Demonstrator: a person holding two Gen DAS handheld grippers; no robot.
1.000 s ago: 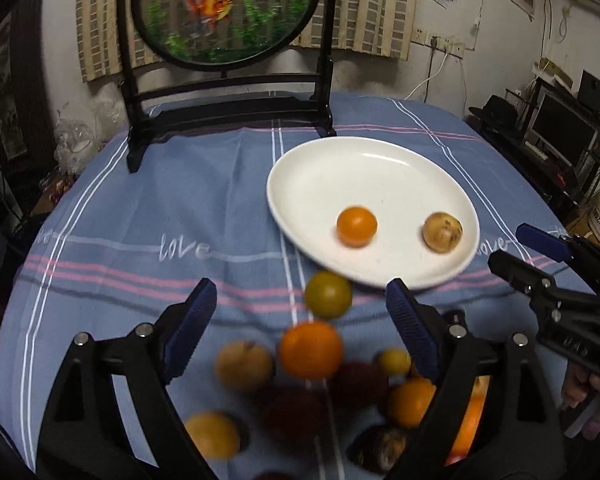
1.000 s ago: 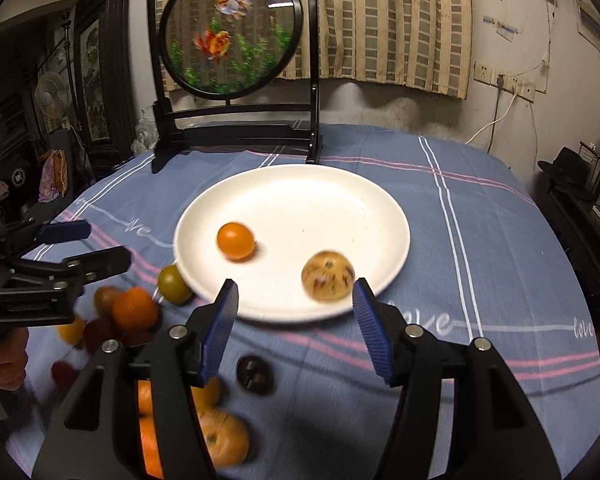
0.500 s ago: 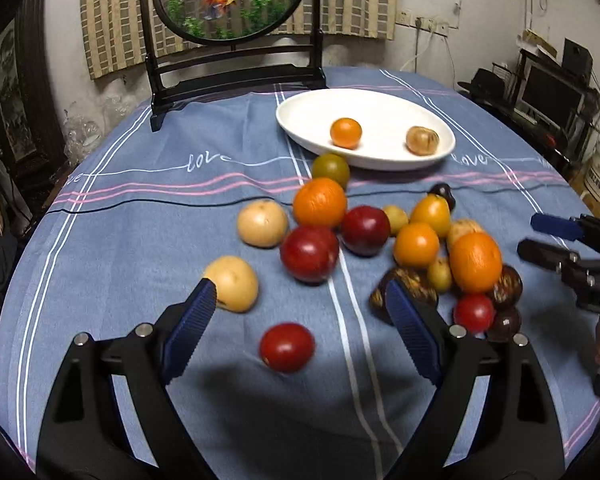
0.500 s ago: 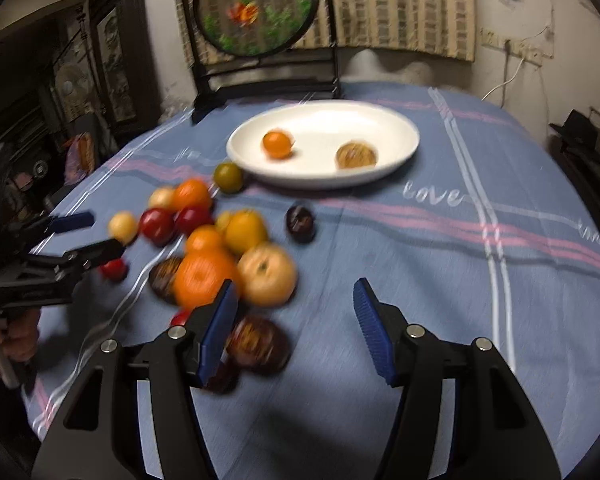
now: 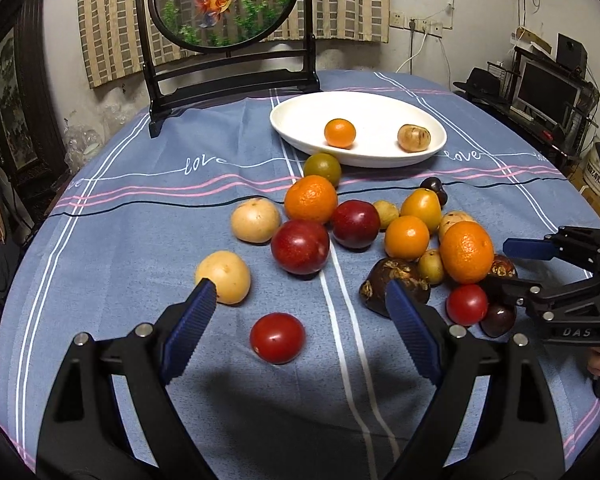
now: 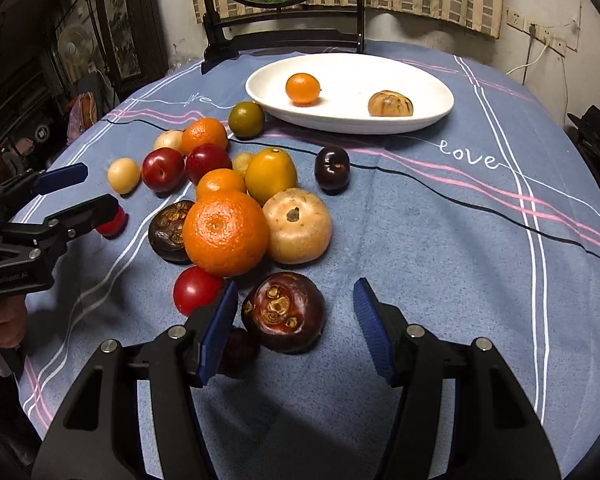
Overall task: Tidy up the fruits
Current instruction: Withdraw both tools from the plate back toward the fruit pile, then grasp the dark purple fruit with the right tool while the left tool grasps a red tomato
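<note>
Most fruits lie heaped on the surface just in front of the white plate, which holds a small orange and a tan fruit. The left gripper hangs with jaws wide and empty above a red tomato; the right gripper has jaws partly open around a dark brown fruit, not pressing it.

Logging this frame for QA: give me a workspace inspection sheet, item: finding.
Surface: blue tablecloth with stripes and "love" lettering, covering the table.
Job's things: white plate holding a small orange and a speckled tan fruit; mixed fruit pile loose on the cloth; one red tomato apart from the pile.
Clutter: framed goldfish screen standing behind the plate.
Grippers: left gripper open, empty, above the tomato; right gripper open around a dark brown fruit, pads not touching.
Cables: white cord at wall socket.
Surroundings: curtain, monitor on a side shelf.
</note>
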